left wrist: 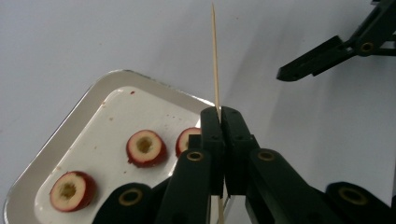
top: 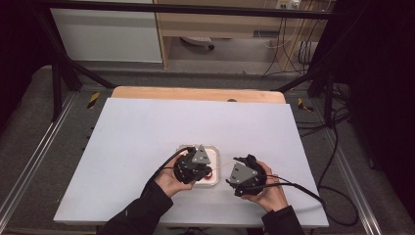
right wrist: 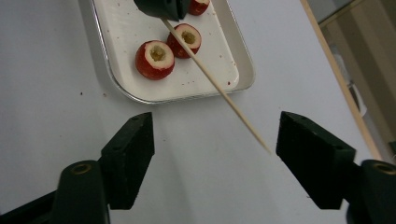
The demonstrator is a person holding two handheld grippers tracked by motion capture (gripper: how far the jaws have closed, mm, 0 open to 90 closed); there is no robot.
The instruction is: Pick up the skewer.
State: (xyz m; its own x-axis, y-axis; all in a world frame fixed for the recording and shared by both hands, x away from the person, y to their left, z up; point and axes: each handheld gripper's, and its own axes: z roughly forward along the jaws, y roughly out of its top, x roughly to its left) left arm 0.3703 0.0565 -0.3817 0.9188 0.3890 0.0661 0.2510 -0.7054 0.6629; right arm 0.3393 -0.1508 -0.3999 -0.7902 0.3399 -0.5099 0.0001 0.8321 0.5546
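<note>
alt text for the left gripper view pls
Black left tongs are shut on a thin wooden skewer that points up over a pale table. To their left, a white tray holds three cored red fruits. One jaw of the right tongs reaches in at upper right.

White tabletop (top: pixel 147 137), wooden board edge (top: pixel 195 93), grey carpet floor (top: pixel 29 122), black frame (top: pixel 195 9), wooden cabinet (top: pixel 220 24).

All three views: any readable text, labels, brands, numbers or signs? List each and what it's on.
None readable.
Tray, skewer, fruit pieces, white table sheet: no print on any of them.
Left tongs and right tongs: plain black, no markings.
Yellow-black hazard stripes on the frame: a pattern, no words.
</note>
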